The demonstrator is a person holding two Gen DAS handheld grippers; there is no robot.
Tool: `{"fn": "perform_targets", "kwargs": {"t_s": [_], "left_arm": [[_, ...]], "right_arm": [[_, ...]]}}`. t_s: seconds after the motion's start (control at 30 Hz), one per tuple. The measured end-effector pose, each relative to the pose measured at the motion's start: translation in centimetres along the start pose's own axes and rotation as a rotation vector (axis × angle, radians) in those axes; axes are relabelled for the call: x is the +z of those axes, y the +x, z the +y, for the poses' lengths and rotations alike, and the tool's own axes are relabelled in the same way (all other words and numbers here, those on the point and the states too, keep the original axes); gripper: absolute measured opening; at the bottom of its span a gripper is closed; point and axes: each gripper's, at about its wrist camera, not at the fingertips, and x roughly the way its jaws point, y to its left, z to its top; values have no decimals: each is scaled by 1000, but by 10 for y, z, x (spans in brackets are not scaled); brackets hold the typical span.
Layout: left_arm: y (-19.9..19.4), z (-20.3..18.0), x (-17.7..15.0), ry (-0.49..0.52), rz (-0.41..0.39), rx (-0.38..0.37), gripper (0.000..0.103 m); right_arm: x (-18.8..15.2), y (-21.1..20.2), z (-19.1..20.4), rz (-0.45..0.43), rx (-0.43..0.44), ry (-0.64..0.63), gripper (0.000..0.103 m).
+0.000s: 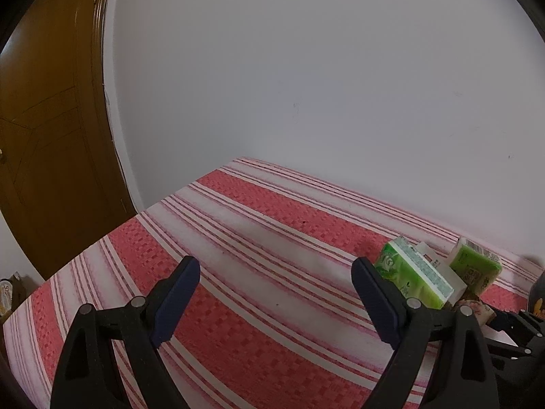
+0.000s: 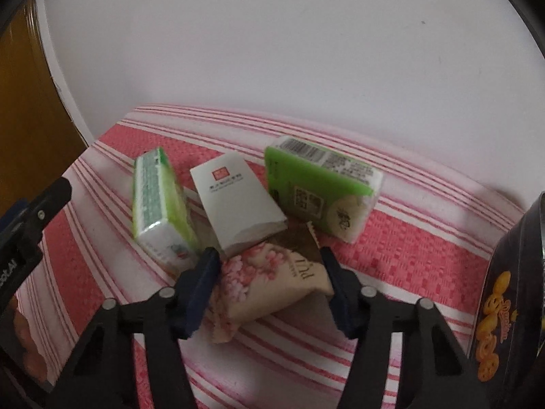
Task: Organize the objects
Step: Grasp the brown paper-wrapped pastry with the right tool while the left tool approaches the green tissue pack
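Observation:
Several tissue packs lie on a red-and-white striped cloth (image 2: pixel 391 248). In the right wrist view a beige floral pack (image 2: pixel 272 286) sits between my right gripper's (image 2: pixel 269 269) fingers, the left pad touching it, the right pad close beside it. Behind it are a green pack on its edge (image 2: pixel 158 204), a white pack (image 2: pixel 238 201) and a second green pack (image 2: pixel 320 187). My left gripper (image 1: pixel 276 279) is open and empty over bare cloth, left of the green pack (image 1: pixel 412 272), the white pack (image 1: pixel 434 259) and the second green pack (image 1: pixel 475 267).
A dark round tin with yellow print (image 2: pixel 507 310) stands at the right edge. A white wall (image 1: pixel 306 85) backs the table. A brown wooden door (image 1: pixel 51 136) is at the left. The left gripper's body (image 2: pixel 30 225) shows at the right wrist view's left side.

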Motion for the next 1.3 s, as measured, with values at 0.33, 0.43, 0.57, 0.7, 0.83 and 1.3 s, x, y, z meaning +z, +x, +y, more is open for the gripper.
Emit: {"fn": "perform_targets", "kwargs": {"t_s": [0.33,0.43,0.57,0.7,0.83,1.3], "left_arm": [[-3,-8,-3,-6,12,-32,92],[1,-11,-4,5,32,-27,92],[5,-7,-3,-10,30,-35,92],[4,-9,-4,-20,23,-83,92],[0,-16,-3,-47,14,-142,92],[32,-93,5,11,120,-88,66]], "right_arm": [[-23,-37,-33,-89,112,81,20],[-27,-40,-36,-78,158,85,21],[-28,-44,-46,-89,207,124,20],[-32,-60,-53,-161,221,138,20],[-36,-82,-55,-256,135,131,20],[-28,-109,-60,-402,-53,59,20]]}}
